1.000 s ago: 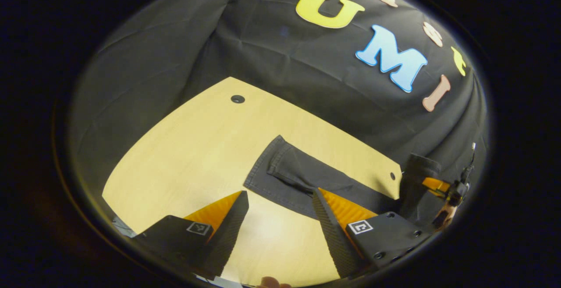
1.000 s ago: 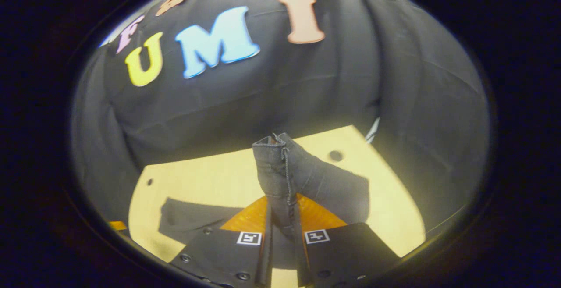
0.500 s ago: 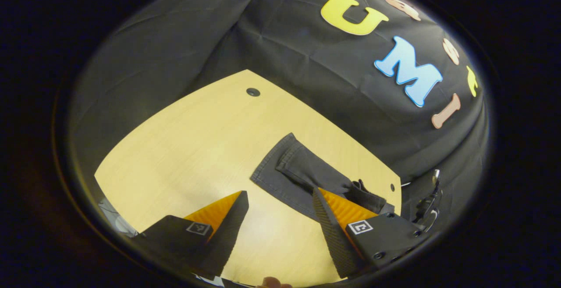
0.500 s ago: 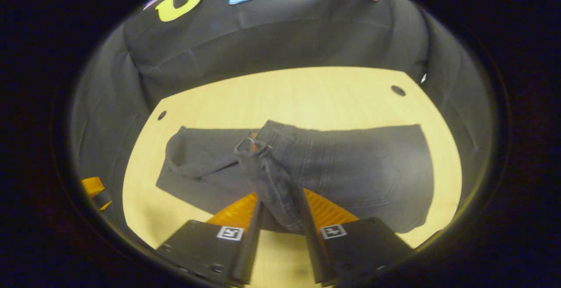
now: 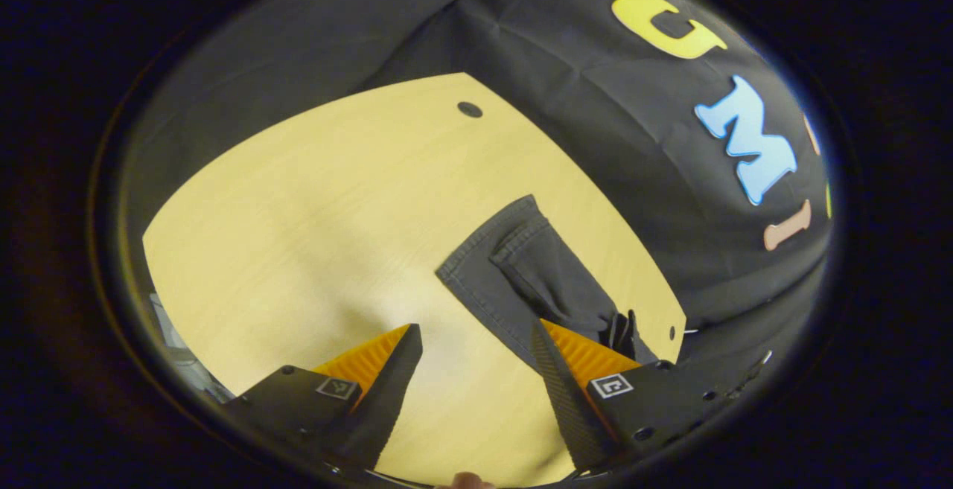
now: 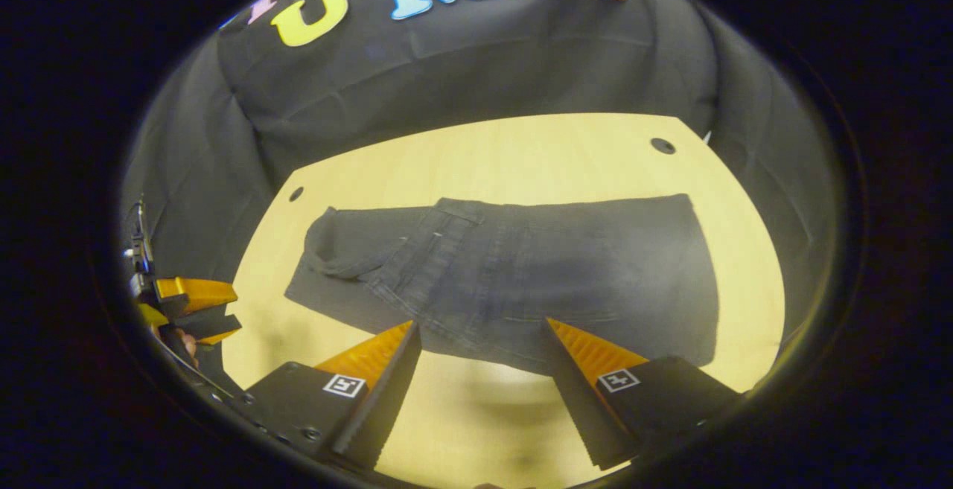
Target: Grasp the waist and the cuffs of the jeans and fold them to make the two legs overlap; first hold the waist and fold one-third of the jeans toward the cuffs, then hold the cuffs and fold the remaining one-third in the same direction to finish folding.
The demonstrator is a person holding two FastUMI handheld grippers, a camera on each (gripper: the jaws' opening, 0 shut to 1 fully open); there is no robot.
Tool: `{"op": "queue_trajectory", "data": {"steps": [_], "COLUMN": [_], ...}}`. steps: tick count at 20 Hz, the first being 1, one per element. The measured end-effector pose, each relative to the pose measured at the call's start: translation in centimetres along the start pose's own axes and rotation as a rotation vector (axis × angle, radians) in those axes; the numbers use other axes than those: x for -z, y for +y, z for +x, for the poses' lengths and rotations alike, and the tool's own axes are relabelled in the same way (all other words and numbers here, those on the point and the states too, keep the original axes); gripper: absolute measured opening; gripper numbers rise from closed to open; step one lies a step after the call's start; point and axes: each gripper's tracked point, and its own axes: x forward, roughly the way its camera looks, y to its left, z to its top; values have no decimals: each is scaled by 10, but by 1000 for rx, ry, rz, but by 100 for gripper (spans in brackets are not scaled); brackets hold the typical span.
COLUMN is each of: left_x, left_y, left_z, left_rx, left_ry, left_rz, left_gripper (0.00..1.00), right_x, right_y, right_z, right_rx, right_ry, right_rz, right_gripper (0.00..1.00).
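Note:
Dark grey jeans [image 6: 566,273] lie flat on the yellow wooden table [image 6: 506,154], the waist part folded over onto the legs. The waistband [image 6: 435,251] runs slantwise across the middle, and the cuffs [image 6: 327,240] stick out at the left. My right gripper [image 6: 480,370] hovers open just in front of the jeans' near edge, holding nothing. In the left gripper view the cuffs [image 5: 514,251] lie ahead and to the right, one cuff rumpled on top of the other. My left gripper [image 5: 476,370] is open over bare table, its right finger at the near edge of the legs.
Small dark holes mark the tabletop [image 5: 469,109] [image 6: 661,145]. The black cloth wall stands close behind the table's far edge. In the right gripper view the other gripper [image 6: 190,303] shows at the far left, off the table's corner.
My right gripper has laid the waist down on the legs, let go and opened, drawing back toward me. The left gripper has swung slightly, still open.

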Motion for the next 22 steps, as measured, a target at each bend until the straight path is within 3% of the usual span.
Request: {"op": "queue_trajectory", "data": {"steps": [3, 4, 9, 10, 13, 15, 18, 21, 22], "left_x": [3, 1, -12, -17, -33, -30, -27, -34, -35], "left_y": [10, 16, 40, 35, 21, 27, 24, 18, 17], "left_z": [24, 32, 81, 87, 111, 119, 120, 110, 105], "left_rx": [-19, -49, -195, -196, -223, -334, -485, -501, -500], "left_ry": [62, 73, 103, 108, 86, 118, 139, 78, 76], "left_rz": [-128, -165, -203, -207, -152, -92, -1, -46, -58], "left_gripper": [97, 97, 97, 98, 97, 99, 94, 89, 82], "right_x": [10, 16, 31, 33, 38, 41, 44, 51, 53], "right_y": [-54, -71, -130, -136, -141, -138, -133, -131, -130], "right_z": [-19, -24, -55, -58, -64, -64, -64, -64, -65], "right_rx": [72, 107, 191, 201, 230, 237, 233, 234, 230], "right_ry": [-9, -11, -41, -50, -51, -46, -43, -38, -40], "right_rz": [103, 134, 323, 348, 371, 382, 410, 433, 444], "right_gripper": [100, 97, 97, 100, 97, 92, 100, 96, 100]}}
